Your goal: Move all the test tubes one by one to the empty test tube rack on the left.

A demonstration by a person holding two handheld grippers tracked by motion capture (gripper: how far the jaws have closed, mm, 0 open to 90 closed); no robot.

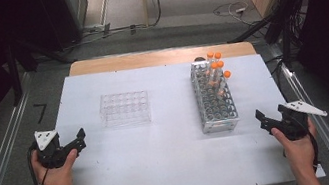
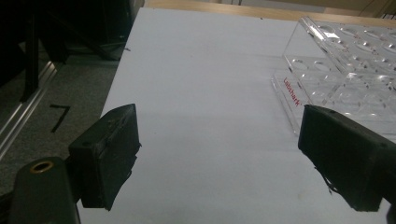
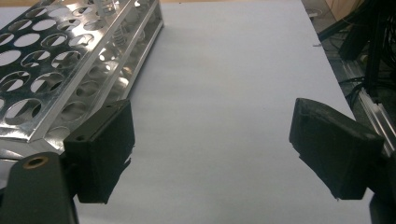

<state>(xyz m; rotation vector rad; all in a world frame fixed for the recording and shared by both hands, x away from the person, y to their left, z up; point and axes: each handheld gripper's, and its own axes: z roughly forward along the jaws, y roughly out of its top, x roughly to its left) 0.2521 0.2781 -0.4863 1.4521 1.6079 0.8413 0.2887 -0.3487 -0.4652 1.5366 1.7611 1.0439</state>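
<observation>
Both claws stand wide open and empty — the left gripper (image 1: 80, 137) near the clear plastic rack (image 1: 124, 108), the right gripper (image 1: 261, 118) just beside the metal rack (image 1: 215, 102), which holds the orange-capped tubes (image 1: 217, 71) at its far end. The tubes look light, smooth and likely slippery — best pinched just below the cap and lifted straight up.

High view: I look down and forward from above near edge of white table (image 1: 164, 163), whole top in frame, floor beyond. Left gripper view: I sit low, close over table's left edge, facing far edge, clear rack (image 2: 345, 70) at right. Right gripper view: low near right edge, facing far edge, metal rack (image 3: 70, 70) at left. Both racks and tabletop shared with high view.
</observation>
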